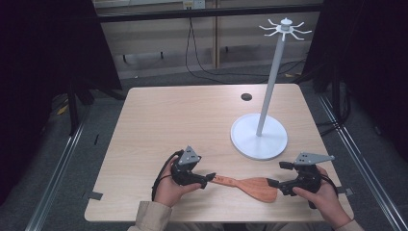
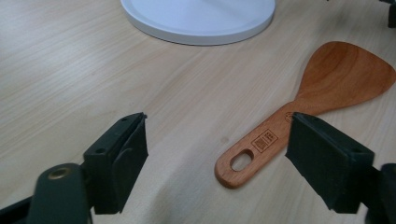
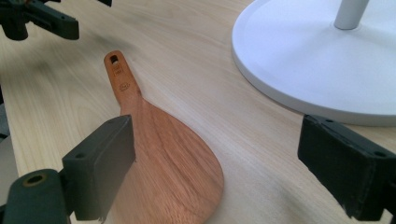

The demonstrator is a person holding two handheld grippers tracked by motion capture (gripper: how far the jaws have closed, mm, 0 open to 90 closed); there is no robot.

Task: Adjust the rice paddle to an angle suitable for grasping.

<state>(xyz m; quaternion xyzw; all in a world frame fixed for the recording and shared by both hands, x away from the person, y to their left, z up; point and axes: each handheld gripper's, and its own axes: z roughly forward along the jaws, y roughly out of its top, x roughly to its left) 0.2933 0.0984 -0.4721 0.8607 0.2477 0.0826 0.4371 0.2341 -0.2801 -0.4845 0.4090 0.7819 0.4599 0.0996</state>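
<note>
A wooden spatula lies flat on the table near its front edge, handle to the left and blade to the right. My left gripper stands open at the handle end. In the left gripper view the left gripper has its jaws wide apart, and the spatula has its holed handle tip between them, untouched. My right gripper is open at the blade end. In the right gripper view the right gripper has the spatula blade by its left jaw, pads not pressing.
A white hook stand with a round base, a tall pole and a ring of hooks on top stands at the right middle of the table. Its base lies just beyond the spatula. A dark round hole sits near the far edge.
</note>
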